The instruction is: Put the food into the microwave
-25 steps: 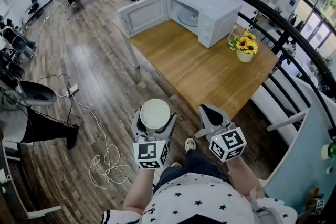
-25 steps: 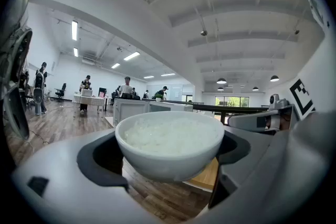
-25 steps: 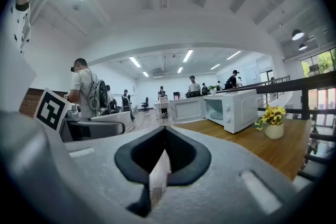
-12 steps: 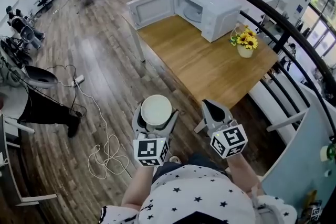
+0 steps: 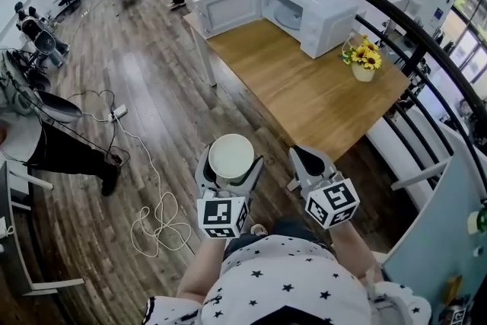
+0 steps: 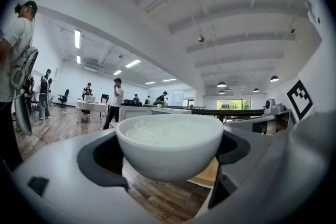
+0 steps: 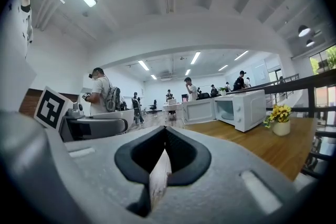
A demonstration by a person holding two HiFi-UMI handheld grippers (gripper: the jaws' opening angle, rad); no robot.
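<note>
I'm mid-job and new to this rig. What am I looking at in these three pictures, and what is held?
No robot arm here: a person carries a hand-held gripper in each hand. The head view looks down from the person's head; the other two come from cameras riding on each one, looking along its jaws. The left hand-held gripper is closed around a white bowl of white food, probably rice. The right hand-held gripper is shut and empty. Ahead stands a wooden table bearing a white microwave with its door open, and a vase of sunflowers. The bowl has not reached the table.
</note>
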